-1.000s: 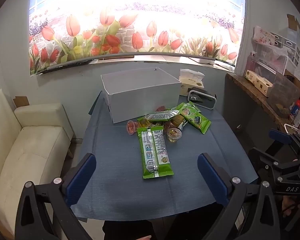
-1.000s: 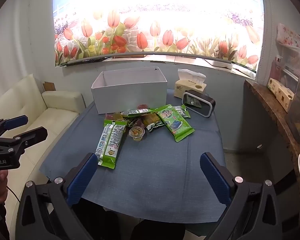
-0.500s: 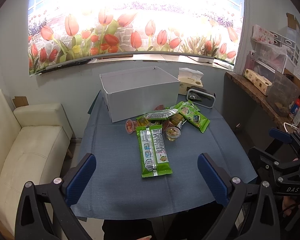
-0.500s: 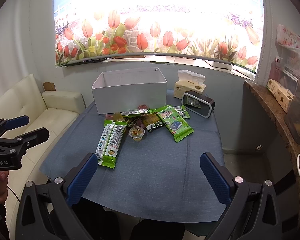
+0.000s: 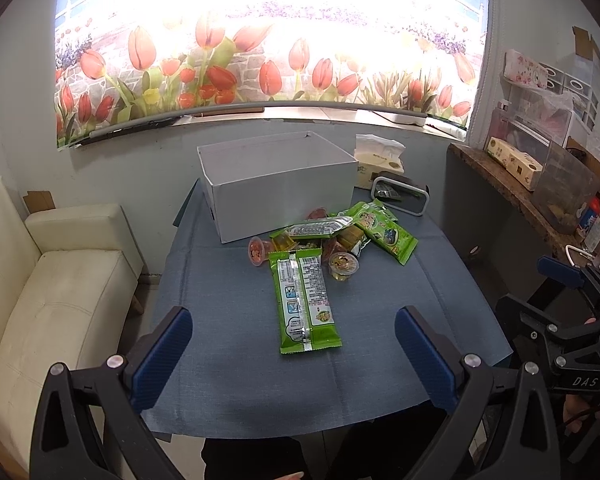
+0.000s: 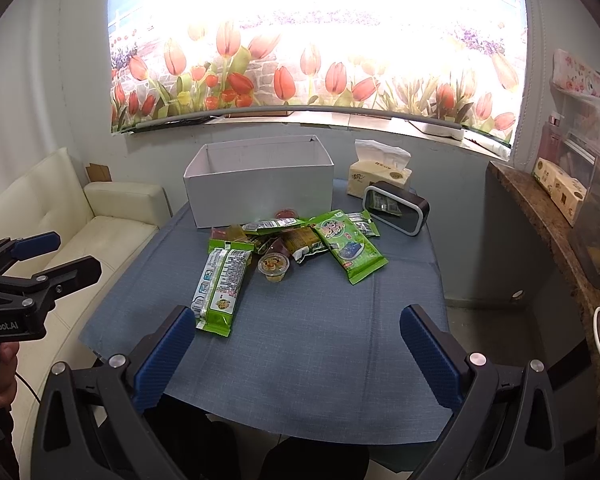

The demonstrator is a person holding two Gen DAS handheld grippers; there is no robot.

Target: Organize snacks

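Green wrappers made up most of the snack pile (image 5: 324, 248), which lay on the blue tablecloth (image 5: 236, 380) just in front of the white box (image 5: 276, 192); nothing had been picked up yet. We judged the long green packet (image 5: 305, 300), nearest us and lying flat, the best first pick, taken across its narrow width. Our left gripper (image 5: 292, 356) hung spread wide above the table's near edge, empty. Our right gripper (image 6: 296, 356) was likewise wide and empty, aimed at the pile.
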